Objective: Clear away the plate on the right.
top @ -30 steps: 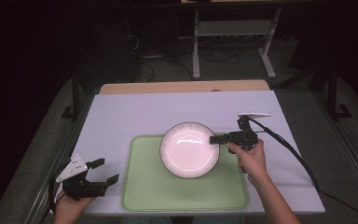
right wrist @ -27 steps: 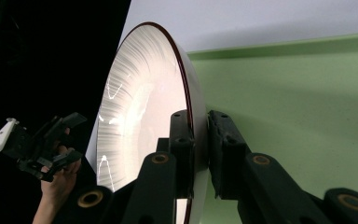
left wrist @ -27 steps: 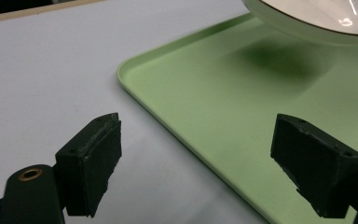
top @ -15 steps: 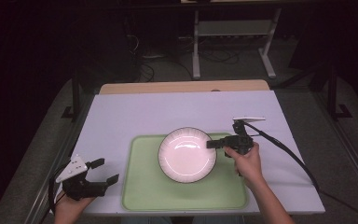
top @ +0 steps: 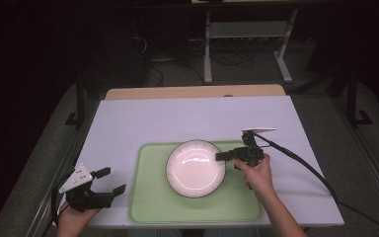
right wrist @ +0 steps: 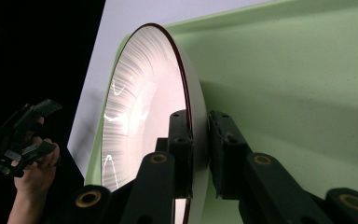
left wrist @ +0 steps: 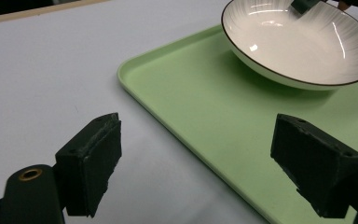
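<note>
White plate [top: 195, 168] pinched at its right rim by the right gripper [top: 225, 156], set mid green tray [top: 148, 207], left gripper [top: 112, 181] held spread at the table's [top: 177, 118] near-left corner, far half left bare

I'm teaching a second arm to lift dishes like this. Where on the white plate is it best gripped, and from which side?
Grip the plate at its thin dark-edged rim, one jaw inside and one under, as the right gripper does from the plate's right side. The rim flares up off the green tray, probably leaving room for the lower jaw; the broad, shallow middle offers no hold.
</note>
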`<state>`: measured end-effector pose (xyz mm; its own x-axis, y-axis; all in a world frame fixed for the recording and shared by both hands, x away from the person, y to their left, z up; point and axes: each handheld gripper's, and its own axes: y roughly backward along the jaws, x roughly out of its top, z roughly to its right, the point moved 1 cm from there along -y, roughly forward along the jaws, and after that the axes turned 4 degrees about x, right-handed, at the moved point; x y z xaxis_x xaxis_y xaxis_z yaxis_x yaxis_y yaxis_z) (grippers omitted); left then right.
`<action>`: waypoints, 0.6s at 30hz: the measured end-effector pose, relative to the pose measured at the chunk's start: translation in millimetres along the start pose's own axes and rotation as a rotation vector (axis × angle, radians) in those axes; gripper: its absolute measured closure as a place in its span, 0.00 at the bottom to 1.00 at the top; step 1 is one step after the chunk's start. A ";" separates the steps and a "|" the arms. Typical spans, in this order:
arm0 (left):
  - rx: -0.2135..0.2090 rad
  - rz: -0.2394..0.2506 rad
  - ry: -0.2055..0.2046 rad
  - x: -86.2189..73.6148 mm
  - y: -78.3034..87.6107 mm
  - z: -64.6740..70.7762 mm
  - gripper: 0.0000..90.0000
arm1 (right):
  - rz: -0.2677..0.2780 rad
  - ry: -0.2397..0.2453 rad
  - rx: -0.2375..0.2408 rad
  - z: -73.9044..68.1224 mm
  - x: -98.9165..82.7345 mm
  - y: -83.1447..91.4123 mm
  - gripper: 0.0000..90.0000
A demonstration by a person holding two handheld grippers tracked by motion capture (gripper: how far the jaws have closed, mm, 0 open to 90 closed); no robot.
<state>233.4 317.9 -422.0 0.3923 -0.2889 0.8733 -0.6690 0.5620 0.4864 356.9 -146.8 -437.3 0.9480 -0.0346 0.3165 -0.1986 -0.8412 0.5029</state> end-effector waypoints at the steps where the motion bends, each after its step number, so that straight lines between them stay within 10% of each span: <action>1: 0.000 0.000 0.000 0.0 0.0 0.0 0.18 | -0.002 0.001 -0.002 0.5 -0.5 -1.0 0.88; 18: 0.000 -0.003 -0.002 0.0 -0.5 0.5 0.18 | -0.019 0.006 -0.021 4.7 -4.3 -5.6 0.88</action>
<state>233.4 317.2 -422.3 0.3933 -0.2925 0.8717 -0.6676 0.5610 0.4895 355.1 -144.5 -445.2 0.9503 -0.0155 0.3110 -0.1857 -0.8299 0.5260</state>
